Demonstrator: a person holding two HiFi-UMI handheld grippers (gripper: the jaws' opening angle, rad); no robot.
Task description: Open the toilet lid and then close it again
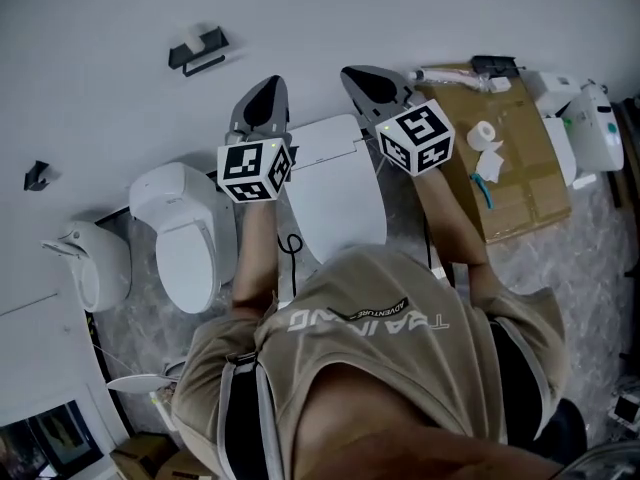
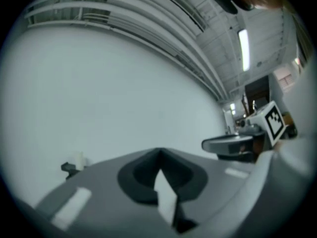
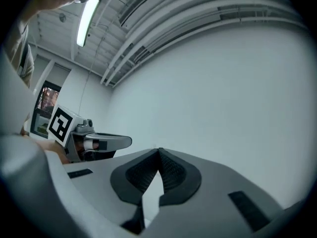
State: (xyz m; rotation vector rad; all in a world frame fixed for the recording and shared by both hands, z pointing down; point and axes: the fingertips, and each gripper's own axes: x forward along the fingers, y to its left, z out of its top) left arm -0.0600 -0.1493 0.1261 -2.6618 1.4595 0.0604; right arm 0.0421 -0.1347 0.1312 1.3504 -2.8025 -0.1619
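2 o'clock: cardboard sheet (image 1: pixel 525 183) flat on floor (image 1: pixel 565 253); white paper roll (image 1: pixel 485 134) and teal-handled tool (image 1: pixel 483 190) lie on it. 11 o'clock: black wall bracket (image 1: pixel 197 50). 9 o'clock: small black wall hook (image 1: pixel 37 175); below it white fixture (image 1: pixel 92 264), possibly a urinal.

Toilet lid (image 1: pixel 338 193) near end was hidden under person's shirt (image 1: pixel 385 313). Small items (image 1: pixel 487 135) on cardboard (image 1: pixel 530 163) too small to identify. Left gripper view was blurred.
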